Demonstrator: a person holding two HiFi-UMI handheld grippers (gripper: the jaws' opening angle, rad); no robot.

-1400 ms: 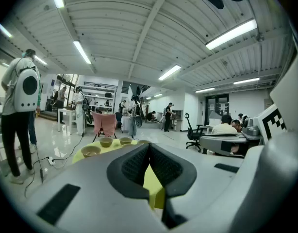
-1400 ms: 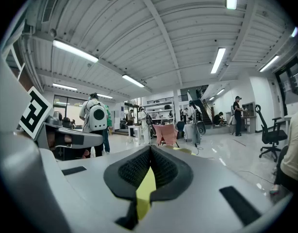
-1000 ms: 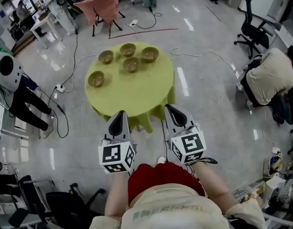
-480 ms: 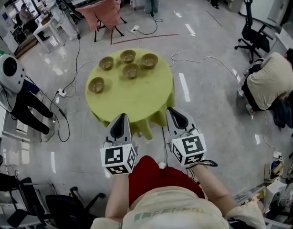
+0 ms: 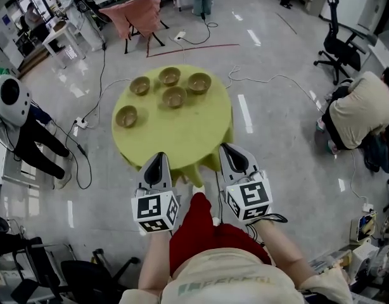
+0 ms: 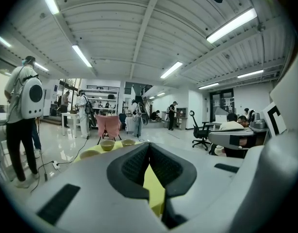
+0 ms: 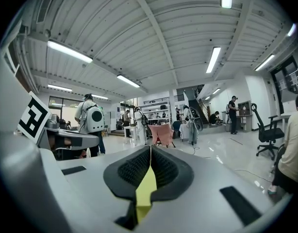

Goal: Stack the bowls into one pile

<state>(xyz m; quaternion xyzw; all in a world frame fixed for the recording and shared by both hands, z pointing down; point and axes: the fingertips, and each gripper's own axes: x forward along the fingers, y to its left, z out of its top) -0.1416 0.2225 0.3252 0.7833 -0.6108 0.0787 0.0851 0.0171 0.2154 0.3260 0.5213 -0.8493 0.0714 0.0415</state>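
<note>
While the person nears the table (image 5: 182,135) | five bowls (image 5: 174,96) unmoved on its far half | left gripper (image 5: 158,156), right gripper (image 5: 228,148) at its near edge, jaws closed, empty | stacking unstarted

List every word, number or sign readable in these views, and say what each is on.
No words or numbers read clearly in any view.
On the left gripper, the left cube: square black-and-white patterns, no letters.
On the right gripper, the right cube: the same kind of pattern, no letters.
On the person's top, the green print: too blurred to read.
</note>
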